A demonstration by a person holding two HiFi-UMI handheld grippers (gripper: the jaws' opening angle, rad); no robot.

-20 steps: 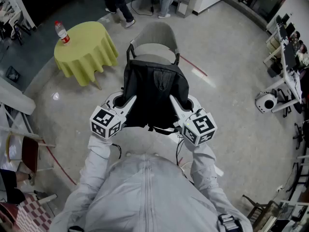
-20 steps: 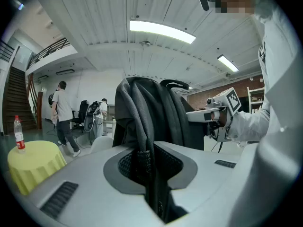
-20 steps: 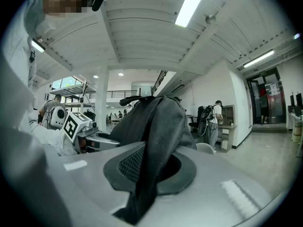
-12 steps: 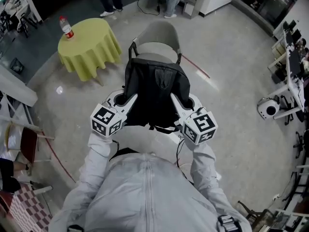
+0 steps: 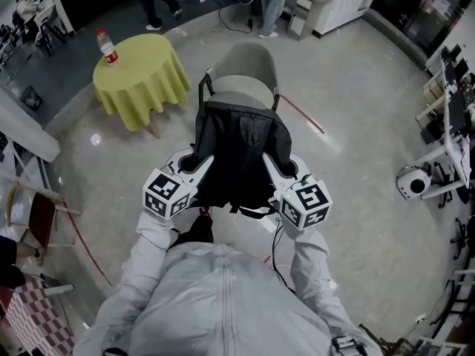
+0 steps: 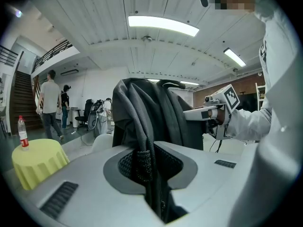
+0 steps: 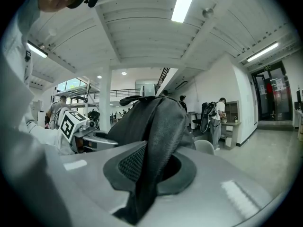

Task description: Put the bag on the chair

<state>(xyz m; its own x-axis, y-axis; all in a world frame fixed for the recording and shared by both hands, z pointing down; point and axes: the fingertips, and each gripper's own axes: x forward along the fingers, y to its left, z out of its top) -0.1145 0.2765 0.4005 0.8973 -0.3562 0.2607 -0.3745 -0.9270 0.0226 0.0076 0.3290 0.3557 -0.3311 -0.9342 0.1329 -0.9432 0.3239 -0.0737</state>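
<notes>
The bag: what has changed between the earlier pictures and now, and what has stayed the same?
Little moved. The person's dark leg has come forward under the left gripper, as if stepping toward the chair. Nothing was taken or let go: the left gripper and the right gripper still clamp the bag by its straps, and it hangs in front of the chair, not yet on it.

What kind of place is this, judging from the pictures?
Probably a large open workspace or lab hall: polished grey floor, desks crowded with equipment along the right side, and a staircase up to a railed gallery.
</notes>
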